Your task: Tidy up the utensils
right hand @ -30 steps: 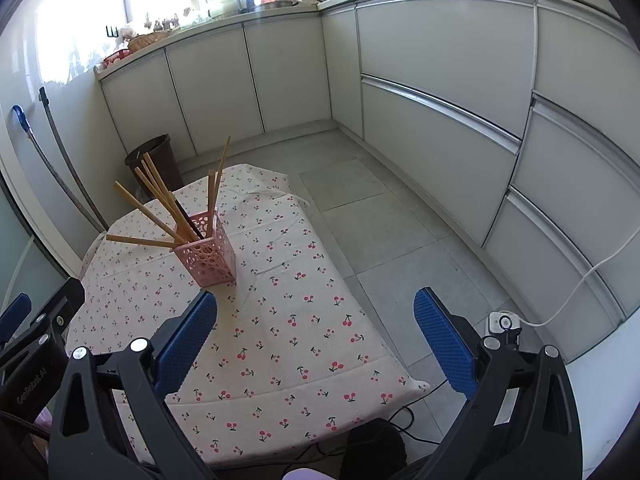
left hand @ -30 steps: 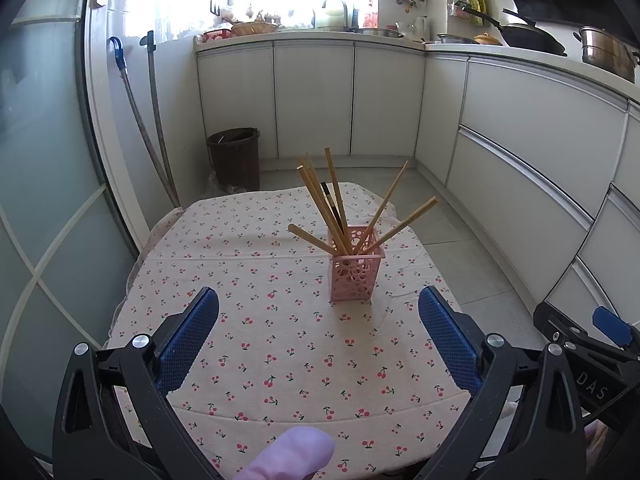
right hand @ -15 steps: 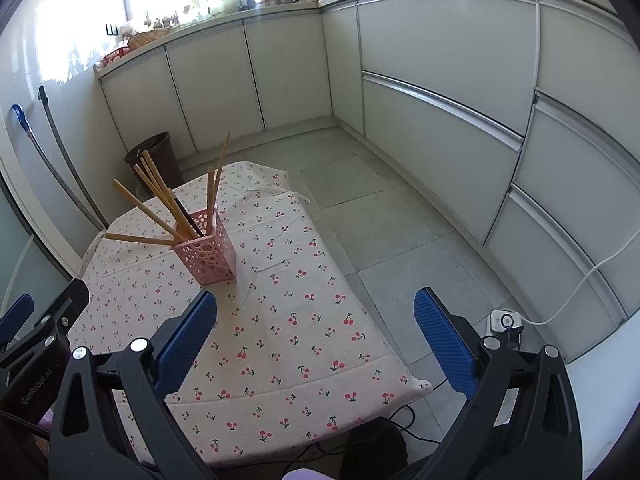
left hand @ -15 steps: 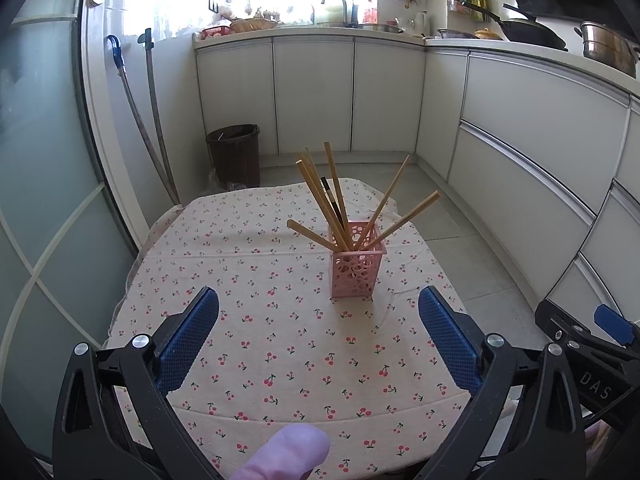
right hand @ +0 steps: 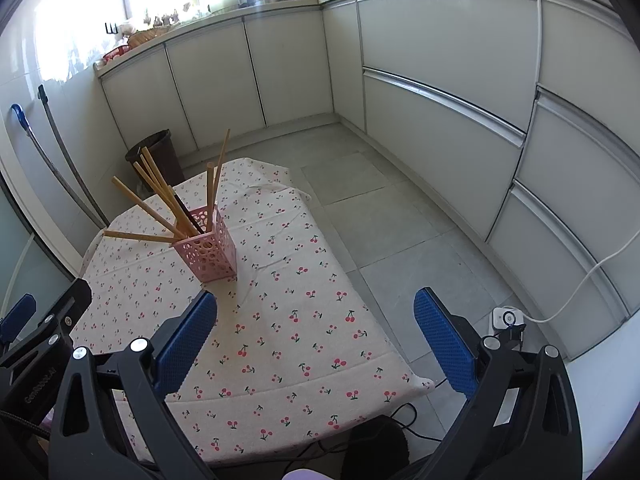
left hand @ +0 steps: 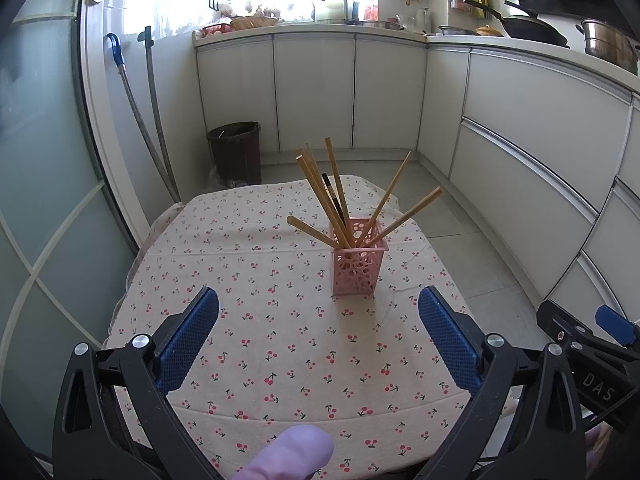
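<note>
On cherry-print tablecloth (left hand: 256,344), pink holder (left hand: 359,266) upright, chopsticks (left hand: 332,200) fanned out inside. Dead ahead of left gripper (left hand: 319,336), ahead-left of right gripper (right hand: 316,338). Both spread wide, empty. Left nearer, judging by framing. Nothing loose visible.

You see a dark bin (left hand: 236,150) on the floor beyond the table (left hand: 224,240), 2 handles (left hand: 150,120) leaning by white cabinets (left hand: 316,92).
</note>
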Demonstrator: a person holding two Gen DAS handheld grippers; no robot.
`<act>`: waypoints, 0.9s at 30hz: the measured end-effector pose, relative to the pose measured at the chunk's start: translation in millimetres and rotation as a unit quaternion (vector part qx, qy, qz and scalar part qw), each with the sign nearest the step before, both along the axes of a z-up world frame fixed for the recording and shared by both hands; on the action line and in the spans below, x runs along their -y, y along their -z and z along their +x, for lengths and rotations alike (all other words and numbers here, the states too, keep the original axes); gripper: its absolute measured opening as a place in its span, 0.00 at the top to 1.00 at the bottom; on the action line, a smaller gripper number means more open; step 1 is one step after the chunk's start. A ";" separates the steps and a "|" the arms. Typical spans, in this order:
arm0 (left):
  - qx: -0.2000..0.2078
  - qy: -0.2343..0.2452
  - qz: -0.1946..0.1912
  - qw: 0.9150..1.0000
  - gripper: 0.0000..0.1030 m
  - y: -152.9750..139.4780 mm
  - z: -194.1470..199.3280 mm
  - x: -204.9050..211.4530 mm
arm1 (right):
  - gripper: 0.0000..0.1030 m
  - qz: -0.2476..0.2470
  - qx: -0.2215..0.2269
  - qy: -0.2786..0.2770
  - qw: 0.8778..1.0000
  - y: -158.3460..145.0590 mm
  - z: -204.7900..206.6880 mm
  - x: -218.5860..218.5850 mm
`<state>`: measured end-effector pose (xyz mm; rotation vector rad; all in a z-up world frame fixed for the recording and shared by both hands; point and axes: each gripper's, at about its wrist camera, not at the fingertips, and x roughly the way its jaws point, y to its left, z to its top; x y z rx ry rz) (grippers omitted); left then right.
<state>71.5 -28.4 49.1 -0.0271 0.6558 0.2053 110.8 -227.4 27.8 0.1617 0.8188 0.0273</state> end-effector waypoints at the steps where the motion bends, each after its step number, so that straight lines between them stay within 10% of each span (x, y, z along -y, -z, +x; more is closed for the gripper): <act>1: 0.000 0.000 0.000 1.000 0.07 0.5 0.2 0.0 | 0.07 0.000 -0.001 0.000 1.000 0.6 -0.4 -0.1; 27: -0.006 -0.005 0.003 1.000 0.07 5.0 2.5 0.6 | 0.07 0.003 -0.005 0.000 1.000 3.7 -1.3 -1.2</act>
